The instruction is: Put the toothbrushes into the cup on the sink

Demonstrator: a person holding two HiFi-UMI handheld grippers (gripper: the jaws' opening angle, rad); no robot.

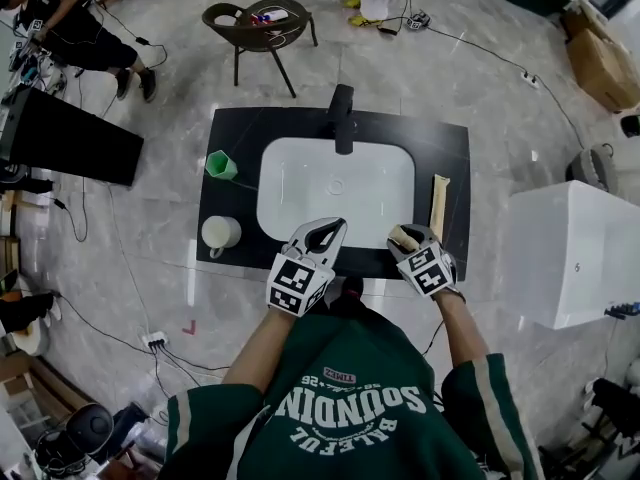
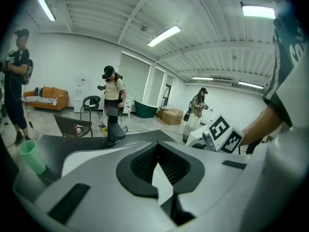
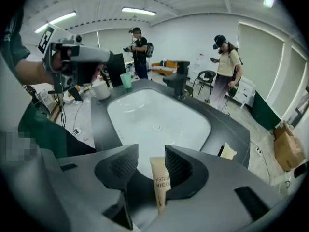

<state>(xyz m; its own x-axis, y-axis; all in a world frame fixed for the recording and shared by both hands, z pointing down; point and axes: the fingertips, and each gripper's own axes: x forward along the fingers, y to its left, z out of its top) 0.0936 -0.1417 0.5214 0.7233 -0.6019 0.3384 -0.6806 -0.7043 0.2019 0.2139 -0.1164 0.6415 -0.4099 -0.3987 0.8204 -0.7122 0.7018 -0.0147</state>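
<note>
Black counter front edge: toothbrush packet between parted right hand-held gripper jaws.

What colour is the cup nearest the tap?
The cup is green, clearest in the head view.

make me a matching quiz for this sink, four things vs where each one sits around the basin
Things:
1 green cup
2 white mug
3 black tap
4 flat beige packet

Places, round the white basin:
a behind it, in the middle
b on the counter to its right
c to its left, far side
d to its left, near side

Pairs: 1-c, 2-d, 3-a, 4-b
</note>
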